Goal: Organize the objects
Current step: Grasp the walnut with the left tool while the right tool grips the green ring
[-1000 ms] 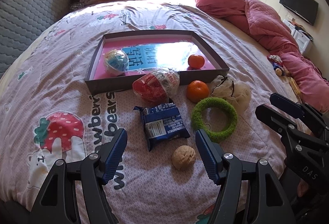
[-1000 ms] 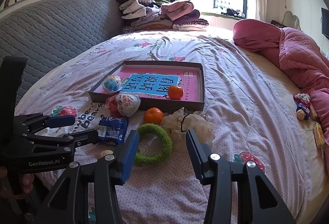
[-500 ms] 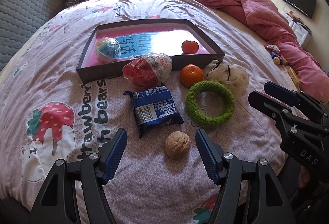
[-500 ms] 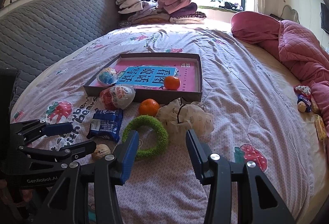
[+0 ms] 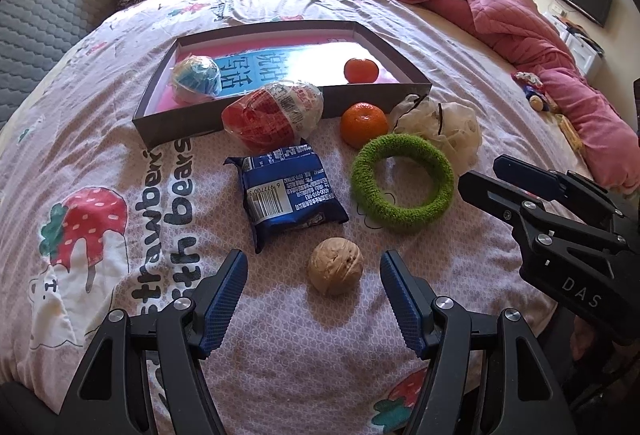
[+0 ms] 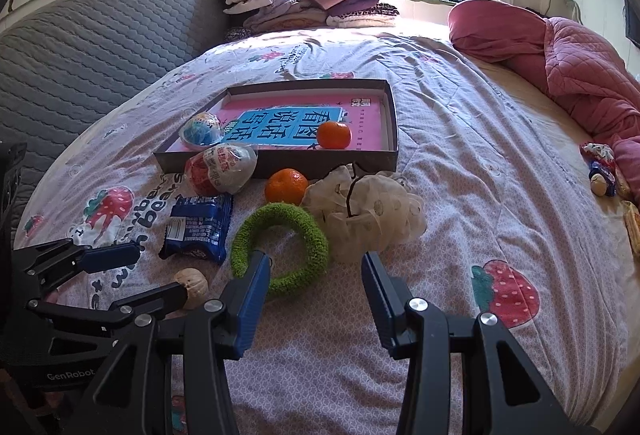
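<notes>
Lining up on the walnut (image 5: pixel 335 266), I have it lying on the bedspread (image 5: pixel 100 139) between the left gripper (image 5: pixel 313 275)'s fingers (image 5: pixel 228 283), which stand wide apart and touch nothing. It sits nearer the right finger than the left, so I would shift slightly right to centre it, come straight down until the pads flank its widest part, then close gently; a round hard shell like this will likely squirt out if pinched off-centre, and the soft bedding may let it sink or roll.

Just beyond it lies the blue snack packet (image 5: pixel 286 191), with the green ring (image 5: pixel 402 183) to the right, an orange (image 5: pixel 363 124) and a cream mesh puff (image 5: pixel 440 127) behind that, and a red-and-white wrapped egg (image 5: pixel 274 115) leaning at the near wall of the shallow box (image 5: pixel 384 89). The box, far of the loose items, already holds a blue wrapped ball (image 5: pixel 196 77) and a second orange (image 5: pixel 361 70), so I judge it the place to carry the walnut.

The right gripper (image 6: pixel 316 277) hovers with its fingers apart and empty; its left finger overlaps the green ring's near edge in its own view, and I cannot tell whether it touches. In that view the left gripper's finger covers part of the walnut. Glare washes out much of the box floor's print.
</notes>
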Demonstrator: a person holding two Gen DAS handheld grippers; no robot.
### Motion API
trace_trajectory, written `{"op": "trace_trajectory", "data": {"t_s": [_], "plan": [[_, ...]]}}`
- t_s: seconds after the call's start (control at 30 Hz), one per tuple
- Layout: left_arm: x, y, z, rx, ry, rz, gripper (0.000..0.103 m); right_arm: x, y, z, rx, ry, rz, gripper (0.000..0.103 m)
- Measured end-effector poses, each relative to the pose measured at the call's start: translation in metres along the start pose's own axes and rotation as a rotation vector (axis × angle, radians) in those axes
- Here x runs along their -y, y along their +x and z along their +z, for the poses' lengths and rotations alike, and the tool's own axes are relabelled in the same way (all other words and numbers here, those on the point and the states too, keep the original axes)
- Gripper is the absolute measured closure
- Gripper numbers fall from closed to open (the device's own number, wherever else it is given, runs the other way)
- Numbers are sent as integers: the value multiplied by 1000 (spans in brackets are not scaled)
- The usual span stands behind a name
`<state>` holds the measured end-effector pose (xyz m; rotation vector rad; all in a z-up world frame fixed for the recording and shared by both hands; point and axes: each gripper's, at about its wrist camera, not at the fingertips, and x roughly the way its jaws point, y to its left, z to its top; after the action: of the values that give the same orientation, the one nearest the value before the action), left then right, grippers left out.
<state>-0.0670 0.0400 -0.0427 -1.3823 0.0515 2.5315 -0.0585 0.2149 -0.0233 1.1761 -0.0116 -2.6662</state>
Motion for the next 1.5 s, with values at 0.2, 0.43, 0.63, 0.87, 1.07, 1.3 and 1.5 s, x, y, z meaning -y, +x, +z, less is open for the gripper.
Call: {"op": "trace_trajectory", "data": {"t_s": [0.2, 0.43, 0.63, 0.87, 1.07, 1.3, 1.5], "plan": [[1, 6, -3, -13, 1, -2, 33, 3, 8, -3, -21, 25, 10, 56], [-1, 10, -4, -14, -5, 0, 33, 6, 16, -7, -48, 67, 35, 56], [-2, 13, -4, -12, -11, 0, 33, 13, 22, -9, -71, 126, 67, 56], [-4, 17, -4, -3, -21, -2, 33, 12, 30, -8, -80, 150, 97, 56], [-4, 22, -3, 0, -23, 0, 33, 8, 37, -6, -84, 151, 98, 56], [-7, 28, -3, 2, -48, -9, 35, 1, 43, -5, -84, 114, 85, 73], [-8, 29, -3, -6, -56, -41, 56, 0, 45, -4, -79, 113, 95, 83]]}}
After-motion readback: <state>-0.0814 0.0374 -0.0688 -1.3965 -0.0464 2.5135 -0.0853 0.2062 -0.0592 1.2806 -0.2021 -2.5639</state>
